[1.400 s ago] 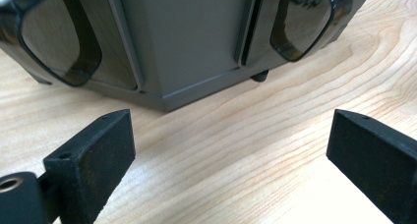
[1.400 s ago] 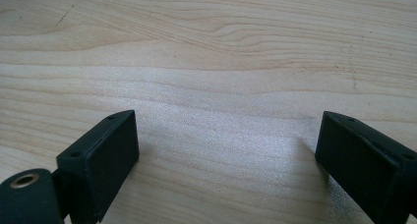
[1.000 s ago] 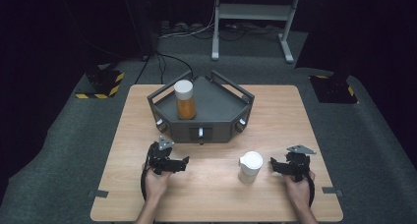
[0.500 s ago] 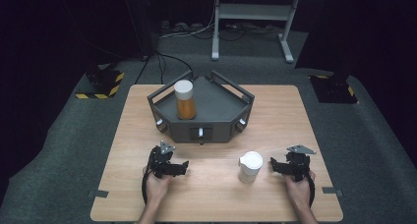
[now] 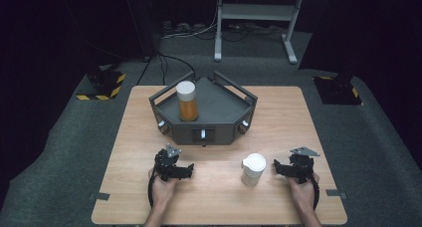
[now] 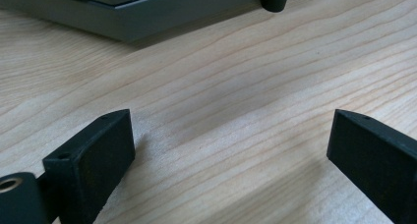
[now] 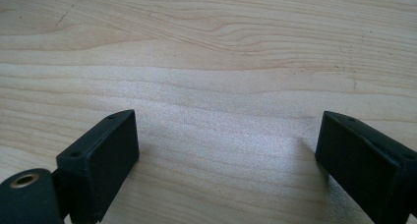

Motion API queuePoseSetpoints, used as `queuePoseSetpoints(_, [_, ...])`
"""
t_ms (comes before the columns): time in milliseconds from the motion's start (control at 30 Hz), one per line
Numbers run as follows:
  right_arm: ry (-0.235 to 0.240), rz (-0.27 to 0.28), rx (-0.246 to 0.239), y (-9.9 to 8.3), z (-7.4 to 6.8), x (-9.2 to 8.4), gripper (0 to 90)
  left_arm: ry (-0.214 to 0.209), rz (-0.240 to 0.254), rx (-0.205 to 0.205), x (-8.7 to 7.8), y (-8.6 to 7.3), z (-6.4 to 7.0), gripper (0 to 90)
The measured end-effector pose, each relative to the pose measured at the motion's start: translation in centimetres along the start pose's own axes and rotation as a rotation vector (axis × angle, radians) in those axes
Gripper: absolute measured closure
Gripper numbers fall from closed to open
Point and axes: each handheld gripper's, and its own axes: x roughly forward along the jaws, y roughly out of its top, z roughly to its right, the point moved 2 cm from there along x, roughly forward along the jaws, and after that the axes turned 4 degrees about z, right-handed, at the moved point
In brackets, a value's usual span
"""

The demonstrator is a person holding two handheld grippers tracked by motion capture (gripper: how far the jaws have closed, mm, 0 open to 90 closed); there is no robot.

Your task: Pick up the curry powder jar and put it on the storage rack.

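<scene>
The left gripper rests on the table with its jaws wide and nothing between them; the grey tray lies just ahead of it, with an orange jar standing upright in it, so one jar appears already placed. The white-capped jar stands between the grippers, just beside the right gripper, whose jaws are also wide and empty. Grasping and placing this jar seems left.

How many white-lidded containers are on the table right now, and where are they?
2. An orange-filled jar stands upright in the grey tray, at its left rear. A white container stands on the bare table, just beside the right gripper. None looks hidden.
</scene>
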Motion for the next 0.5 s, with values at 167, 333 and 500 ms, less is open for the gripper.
queuePoseSetpoints(167, [0.000,0.001,0.000,-0.02,0.02,0.00,8.4,0.018,0.006,0.013,0.18,-0.17,0.55,3.5])
queuePoseSetpoints(333, [-0.001,0.001,0.002,-0.02,-0.01,0.00,8.4,0.037,0.006,0.037,0.33,-0.25,1.05,3.1])
queuePoseSetpoints(500, [-0.005,0.000,0.005,-0.02,-0.10,-0.01,8.2,0.036,0.005,0.038,0.41,-0.19,1.03,2.3])
